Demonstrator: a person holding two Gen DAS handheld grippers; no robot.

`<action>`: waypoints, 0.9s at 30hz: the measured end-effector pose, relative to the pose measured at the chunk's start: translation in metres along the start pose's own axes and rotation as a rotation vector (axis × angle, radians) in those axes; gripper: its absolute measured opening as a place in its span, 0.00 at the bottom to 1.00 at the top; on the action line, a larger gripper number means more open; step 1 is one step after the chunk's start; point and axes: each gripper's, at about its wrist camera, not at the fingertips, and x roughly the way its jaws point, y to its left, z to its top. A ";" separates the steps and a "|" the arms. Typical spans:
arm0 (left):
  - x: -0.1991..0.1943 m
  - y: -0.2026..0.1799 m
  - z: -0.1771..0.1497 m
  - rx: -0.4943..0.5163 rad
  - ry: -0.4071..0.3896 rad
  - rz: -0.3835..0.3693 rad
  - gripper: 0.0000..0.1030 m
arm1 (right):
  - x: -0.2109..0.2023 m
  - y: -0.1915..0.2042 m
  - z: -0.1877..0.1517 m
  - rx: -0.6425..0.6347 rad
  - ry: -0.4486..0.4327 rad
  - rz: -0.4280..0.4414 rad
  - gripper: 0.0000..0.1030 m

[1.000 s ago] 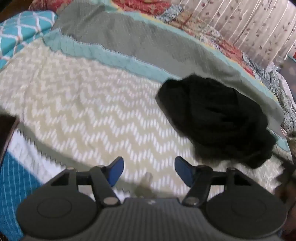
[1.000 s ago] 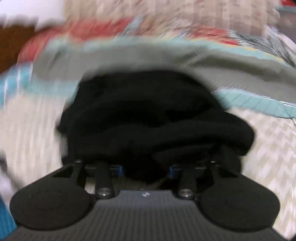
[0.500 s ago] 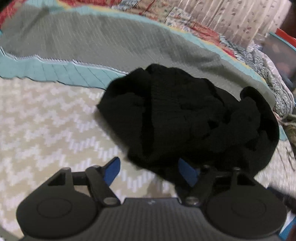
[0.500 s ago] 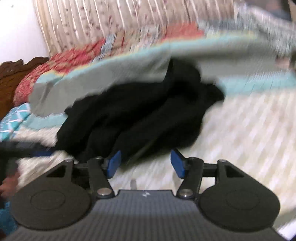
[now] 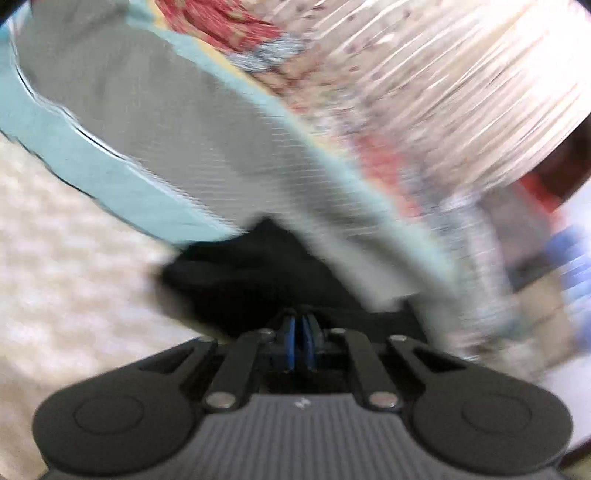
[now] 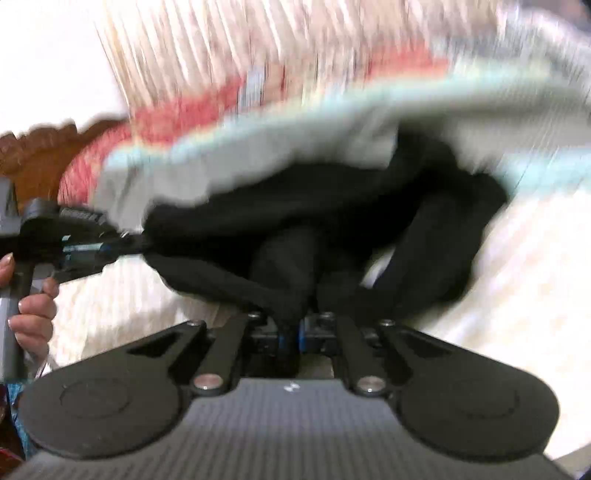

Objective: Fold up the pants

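While motion blur smears the left wrist view, the left hand-held gripper [image 5: 300, 345] shows its blue pads pressed almost together, its jaws having just closed. Black pants [image 5: 255, 273] bunch directly ahead of the fingertips on the bed [image 5: 66, 266], and a fold of the dark cloth appears caught at the tips, though blur hides the exact contact. Behind the pants lie a grey and teal blanket [image 5: 177, 140] and a red patterned quilt [image 5: 221, 33], with a pale striped curtain [image 5: 461, 74] beyond.

Seen from the right wrist, the right hand-held gripper [image 6: 290, 338] is clenched on a twisted rope of the pants [image 6: 332, 221], its jaws also just closed. The garment hangs stretched between both tools, lifted partly off the cream chevron bedspread [image 6: 517, 277]. At the left edge, the left hand-held gripper [image 6: 110, 251] pinches the pants' other end, gripped by a person's hand [image 6: 35, 310]. A carved wooden headboard [image 6: 37, 155] shows behind it. No container appears in either view.
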 end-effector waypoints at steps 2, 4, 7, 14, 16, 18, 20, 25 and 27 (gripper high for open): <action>-0.014 -0.018 -0.004 0.004 0.006 -0.078 0.06 | -0.049 0.001 0.015 -0.066 -0.103 -0.051 0.08; -0.021 -0.042 -0.016 0.042 0.040 -0.141 0.08 | -0.089 -0.001 0.021 -0.115 -0.182 -0.074 0.08; -0.037 -0.067 -0.042 0.156 0.061 -0.186 0.39 | -0.153 -0.016 -0.002 -0.218 -0.280 -0.188 0.08; -0.041 -0.050 -0.104 0.307 0.221 -0.054 0.51 | -0.188 -0.094 -0.017 -0.214 -0.165 -0.557 0.08; -0.037 -0.035 -0.106 0.250 0.245 0.030 0.51 | -0.196 -0.122 -0.025 -0.142 -0.169 -0.695 0.08; -0.030 -0.024 -0.096 0.204 0.249 0.062 0.51 | -0.200 -0.156 -0.018 -0.005 -0.198 -0.808 0.08; -0.020 -0.027 -0.088 0.213 0.231 0.095 0.52 | -0.215 -0.182 -0.019 0.197 -0.245 -0.853 0.08; 0.023 -0.038 -0.068 0.310 0.111 0.289 0.77 | -0.207 -0.198 -0.027 0.314 -0.228 -0.849 0.10; 0.048 -0.039 -0.057 0.382 0.050 0.439 0.77 | -0.199 -0.184 -0.037 0.264 -0.217 -0.823 0.15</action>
